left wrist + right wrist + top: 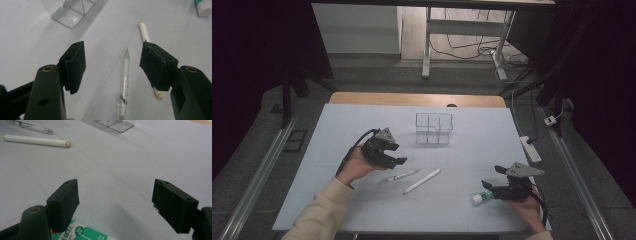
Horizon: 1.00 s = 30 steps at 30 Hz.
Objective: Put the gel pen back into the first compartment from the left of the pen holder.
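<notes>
Your left gripper hangs over the white table, left of centre, jaws spread wide and gripping nothing. In the left gripper view the clear pen lies on the table in the gap between the two black pads, tip pointing away from you, with neither pad touching it. Just beside it on the right lies the white stick, partly hidden behind the right-hand pad. In the high view the two lie side by side near the table's middle, the clear pen on the left and the white stick on the right, both slanted the same way. Your right gripper sits low at the near right of the table, jaws released and wide apart. The glue stick, green and white with a white cap, lies on the table right beside its near jaw; in the right gripper view its label shows under the left pad, and whether the two touch cannot be told. The clear plastic organiser stands farther back, well apart from both grippers.
</notes>
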Motion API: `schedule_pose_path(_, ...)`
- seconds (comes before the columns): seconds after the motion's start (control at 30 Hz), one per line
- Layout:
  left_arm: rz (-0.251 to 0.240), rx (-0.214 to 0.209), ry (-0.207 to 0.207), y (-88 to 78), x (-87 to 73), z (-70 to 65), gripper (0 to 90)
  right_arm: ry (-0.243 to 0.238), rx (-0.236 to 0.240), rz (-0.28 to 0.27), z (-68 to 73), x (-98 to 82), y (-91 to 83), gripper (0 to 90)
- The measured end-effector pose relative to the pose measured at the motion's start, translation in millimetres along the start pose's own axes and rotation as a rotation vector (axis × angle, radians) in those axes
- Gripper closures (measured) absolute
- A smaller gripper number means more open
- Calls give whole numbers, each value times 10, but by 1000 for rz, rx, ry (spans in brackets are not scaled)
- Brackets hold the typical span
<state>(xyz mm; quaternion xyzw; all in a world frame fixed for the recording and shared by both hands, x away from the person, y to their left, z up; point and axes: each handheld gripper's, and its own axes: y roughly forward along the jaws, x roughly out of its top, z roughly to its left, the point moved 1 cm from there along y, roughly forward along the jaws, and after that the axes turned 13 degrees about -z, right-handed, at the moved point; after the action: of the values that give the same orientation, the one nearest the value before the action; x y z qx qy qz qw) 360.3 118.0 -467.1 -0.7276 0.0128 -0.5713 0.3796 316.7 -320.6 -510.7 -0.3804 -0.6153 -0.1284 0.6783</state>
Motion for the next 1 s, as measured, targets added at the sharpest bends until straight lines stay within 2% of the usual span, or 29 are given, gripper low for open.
schedule_pose_path(0.2, 18, -14, 7, 64, -1, -30, 370, -2, 4, 4, 4, -2, 5, 212)
schedule_pose_path(0.57, 98, -24, 27, 278, -38, -83, 368, -4, 9, 11, 10, -12, 23, 213)
schedule_pose_path(1.0, 182, -62, 32, 568, -40, -124, 371, -10, 5, 25, 13, -17, 32, 213)
